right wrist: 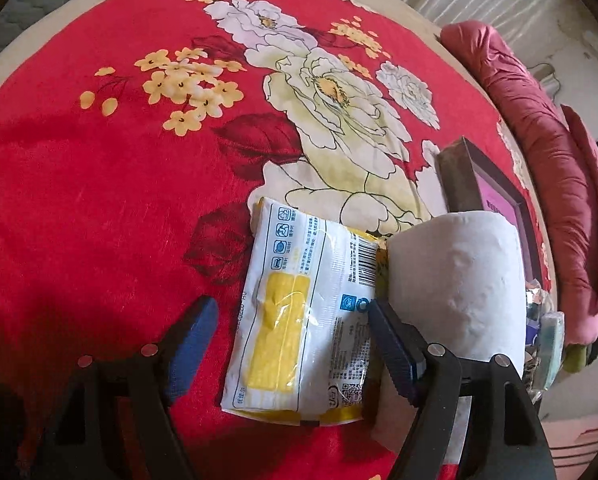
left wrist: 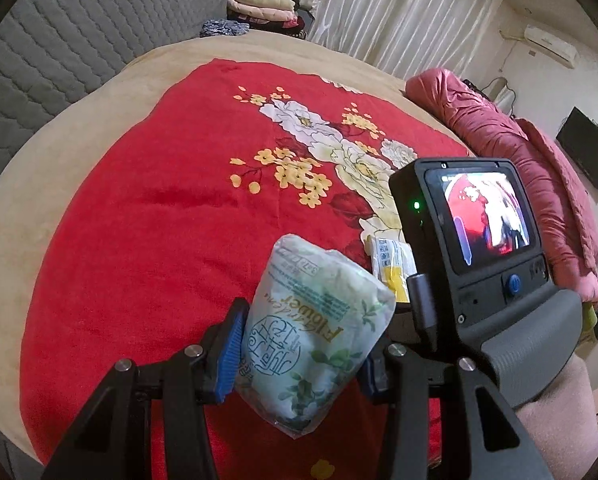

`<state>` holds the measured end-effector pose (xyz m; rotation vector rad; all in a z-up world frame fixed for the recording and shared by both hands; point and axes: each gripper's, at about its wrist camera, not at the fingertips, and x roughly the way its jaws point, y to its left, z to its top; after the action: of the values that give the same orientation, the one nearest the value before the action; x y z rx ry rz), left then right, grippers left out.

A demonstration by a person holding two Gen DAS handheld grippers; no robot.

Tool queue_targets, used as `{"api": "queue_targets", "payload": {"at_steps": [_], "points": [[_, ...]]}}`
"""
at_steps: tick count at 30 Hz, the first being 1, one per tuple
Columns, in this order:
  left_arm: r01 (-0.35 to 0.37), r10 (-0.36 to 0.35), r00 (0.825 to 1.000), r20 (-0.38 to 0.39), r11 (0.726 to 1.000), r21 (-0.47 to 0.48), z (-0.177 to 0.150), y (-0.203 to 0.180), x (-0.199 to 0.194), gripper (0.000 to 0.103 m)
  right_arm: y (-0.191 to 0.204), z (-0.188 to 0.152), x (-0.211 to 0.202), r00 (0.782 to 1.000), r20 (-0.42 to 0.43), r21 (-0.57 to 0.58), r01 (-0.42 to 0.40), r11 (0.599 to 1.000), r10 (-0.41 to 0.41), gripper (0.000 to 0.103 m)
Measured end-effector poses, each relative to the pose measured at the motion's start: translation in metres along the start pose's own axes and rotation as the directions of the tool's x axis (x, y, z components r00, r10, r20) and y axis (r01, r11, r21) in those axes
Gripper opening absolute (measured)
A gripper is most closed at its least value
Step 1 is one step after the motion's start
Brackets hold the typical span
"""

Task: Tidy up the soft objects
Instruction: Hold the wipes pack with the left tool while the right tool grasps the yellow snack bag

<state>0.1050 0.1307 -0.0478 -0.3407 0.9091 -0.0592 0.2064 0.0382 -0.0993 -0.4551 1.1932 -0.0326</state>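
Left tongs [left wrist: 299, 354] clamped on a pale green tissue pack [left wrist: 319, 332], blue pads [left wrist: 229, 354] pressing both sides, pack lifted over the red floral blanket [left wrist: 139, 208] on the bed. Right pad mostly hidden behind the pack; pack's lower corner cut across by the tongs' frame.

Right tongs [right wrist: 291, 344] spread wide, gripping nothing, straddling a white-and-yellow tissue pack [right wrist: 299, 320] lying flat on the blanket [right wrist: 99, 200]. Left pad clear of the pack; right pad [right wrist: 391, 344] at its edge, contact hard to judge. Just beside, touching that pack, a white paper roll [right wrist: 459, 280] standing upright, base hidden by the tongs. Behind the roll, a dark box [right wrist: 471, 184] partly covered. Small wrapped items [right wrist: 547, 328] at far right, too blurred to identify. Rolled pink quilt [right wrist: 559, 152] along the bed's edge.
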Motion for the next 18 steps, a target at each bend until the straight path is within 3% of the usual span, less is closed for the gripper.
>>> {"api": "queue_targets", "payload": {"at_steps": [7,11,15,18], "points": [[0.012,-0.012,1.000,0.009,1.000,-0.009,0.001,0.000,-0.002,0.047,0.003,0.018,0.014,0.994,-0.104,-0.045,-0.020,0.999,0.015,0.081],[0.012,-0.012,1.000,0.010,1.000,-0.006,0.001,0.000,-0.004,0.047,-0.017,0.031,0.032,0.974,-0.214,0.049,-0.067,0.997,0.076,0.097],[0.016,-0.016,1.000,0.012,1.000,-0.012,0.002,0.001,-0.005,0.047,-0.015,0.042,0.041,0.954,-0.288,0.005,-0.086,0.996,0.083,0.098],[0.017,-0.017,1.000,0.008,1.000,-0.016,0.002,0.002,-0.004,0.047,-0.016,0.044,0.042,0.952,-0.291,-0.018,-0.104,0.994,0.095,0.098]]}}
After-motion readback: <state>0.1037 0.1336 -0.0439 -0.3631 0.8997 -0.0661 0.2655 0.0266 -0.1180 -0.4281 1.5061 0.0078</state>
